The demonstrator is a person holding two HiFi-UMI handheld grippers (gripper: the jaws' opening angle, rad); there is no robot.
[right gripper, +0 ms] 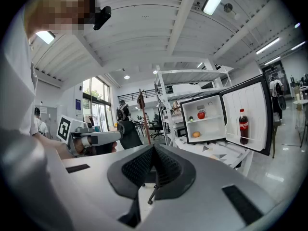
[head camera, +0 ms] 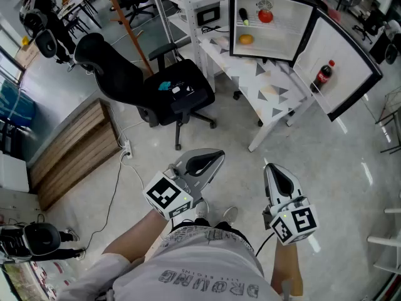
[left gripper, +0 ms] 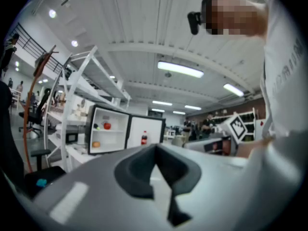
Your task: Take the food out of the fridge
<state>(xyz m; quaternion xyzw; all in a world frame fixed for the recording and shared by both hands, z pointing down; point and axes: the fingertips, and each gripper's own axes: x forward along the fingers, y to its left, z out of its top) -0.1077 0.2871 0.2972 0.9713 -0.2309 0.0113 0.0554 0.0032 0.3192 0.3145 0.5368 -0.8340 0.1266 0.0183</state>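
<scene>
Polished office floor is seen below; left gripper (head camera: pixel 216 157) and right gripper (head camera: pixel 271 168) are held clenched, empty, well apart from the open fridge (head camera: pixel 294 39) on the white table (head camera: pixel 269 96); a tomato (head camera: pixel 265 15) and an orange (head camera: pixel 246 39) are left on its shelves.

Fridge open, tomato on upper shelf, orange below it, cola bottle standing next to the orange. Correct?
Not quite. The cola bottle stands in the open door, not next to the orange; the head view shows it. The rest holds: tomato above, orange below.
</scene>
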